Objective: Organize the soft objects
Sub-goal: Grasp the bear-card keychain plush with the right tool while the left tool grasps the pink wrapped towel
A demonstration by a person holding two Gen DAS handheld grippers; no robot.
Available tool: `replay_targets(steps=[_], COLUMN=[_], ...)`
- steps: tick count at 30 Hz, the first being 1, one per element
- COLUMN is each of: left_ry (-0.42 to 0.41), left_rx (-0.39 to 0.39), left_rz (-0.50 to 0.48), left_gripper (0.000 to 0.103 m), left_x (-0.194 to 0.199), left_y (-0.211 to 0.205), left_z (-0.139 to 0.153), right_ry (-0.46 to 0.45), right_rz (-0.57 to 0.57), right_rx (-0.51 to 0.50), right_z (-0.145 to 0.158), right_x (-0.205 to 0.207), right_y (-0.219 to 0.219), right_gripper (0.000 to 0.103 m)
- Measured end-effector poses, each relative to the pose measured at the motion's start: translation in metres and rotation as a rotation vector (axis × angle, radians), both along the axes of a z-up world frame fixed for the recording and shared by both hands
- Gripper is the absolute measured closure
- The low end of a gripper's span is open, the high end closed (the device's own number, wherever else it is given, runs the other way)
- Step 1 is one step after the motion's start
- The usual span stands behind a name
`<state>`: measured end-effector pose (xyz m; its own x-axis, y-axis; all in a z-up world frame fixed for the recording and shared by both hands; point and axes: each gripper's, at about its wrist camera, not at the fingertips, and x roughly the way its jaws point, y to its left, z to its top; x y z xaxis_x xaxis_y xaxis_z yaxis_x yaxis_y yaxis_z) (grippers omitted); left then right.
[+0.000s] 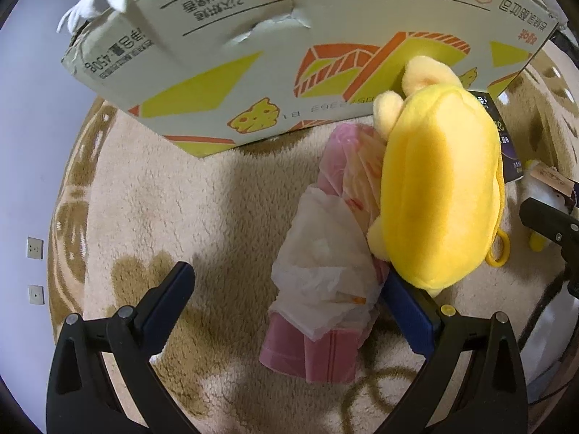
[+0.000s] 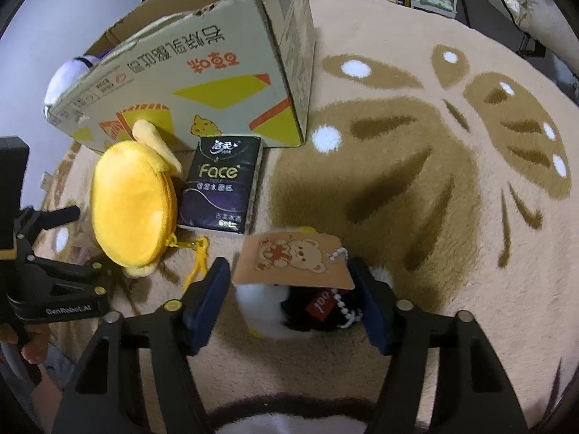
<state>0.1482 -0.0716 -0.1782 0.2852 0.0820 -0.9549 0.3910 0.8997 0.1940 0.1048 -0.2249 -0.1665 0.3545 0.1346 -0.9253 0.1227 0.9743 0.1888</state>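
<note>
The tissue pack [image 2: 220,184] reads "Face", the left gripper [image 2: 77,291] "GenRobot.AI", the box [image 1: 289,54] "450g" beside upside-down Chinese print, and a red tag [image 2: 320,304] "cool".

Dim, soft-shadowed, fisheye-warped edges

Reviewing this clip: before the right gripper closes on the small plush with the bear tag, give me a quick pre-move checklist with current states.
1. Right gripper open: ok.
2. Small plush between its fingers: ok.
3. Bear tag out of the pinch line: cannot tell; it overhangs the plush.
4. Cardboard box top open to take items: ok.
5. Left gripper open, not holding the yellow plush: ok.
6. Tissue pack outside the right gripper's fingers: ok.
</note>
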Motion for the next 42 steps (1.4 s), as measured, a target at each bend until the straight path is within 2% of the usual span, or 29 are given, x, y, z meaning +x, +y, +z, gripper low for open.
replay_targets(steps=[4, 7, 14, 19, 21, 23, 26, 32, 42], left_ry=[-0.011, -0.024, -0.044, -0.035, -0.028, -0.018, 0.004, -0.002, -0.07], left_rx=[-0.008, -0.005, -0.002, -0.02, -0.032, -0.046, -0.079, -0.067, -0.023], left_rz=[-0.004, -0.018, -0.047, -0.055, -0.055, -0.065, -0.081, -0.08, -0.004], left_gripper=[0.003, 0.008, 0.013, 0.026, 0.039, 0.051, 0.053, 0.056, 0.058], left_x=[0.001, -0.003, -0.008, -0.014, -0.017, -0.016, -0.019, -0.023, -0.028], left_y=[0.001, 0.0, -0.007, -0.013, -0.019, -0.021, -0.024, -0.03, -0.014], left_z=[-0.003, -0.003, -0.003, -0.003, -0.002, 0.008, 0.009, 0.013, 0.023], right_ry=[0.0, -0.005, -0.013, -0.014, -0.017, -0.024, -0.037, -0.051, -0.136], right_rz=[-0.011, -0.019, 0.018, 0.013, 0.019, 0.027, 0.038, 0.034, 0.067], right_rx=[0.003, 0.015, -0.02, -0.004, -0.011, -0.015, -0.008, 0.004, 0.04], right_z=[-0.001, -0.001, 0.0, -0.002, -0.002, 0.001, 0.005, 0.008, 0.028], right_x=[0.001, 0.002, 0.005, 0.006, 0.006, 0.002, -0.001, -0.004, -0.011], right_y=[0.002, -0.001, 0.007, 0.009, 0.009, 0.002, -0.002, -0.001, -0.006], right_gripper=[0.045, 0.049, 0.051, 0.051, 0.051, 0.056, 0.058, 0.059, 0.059])
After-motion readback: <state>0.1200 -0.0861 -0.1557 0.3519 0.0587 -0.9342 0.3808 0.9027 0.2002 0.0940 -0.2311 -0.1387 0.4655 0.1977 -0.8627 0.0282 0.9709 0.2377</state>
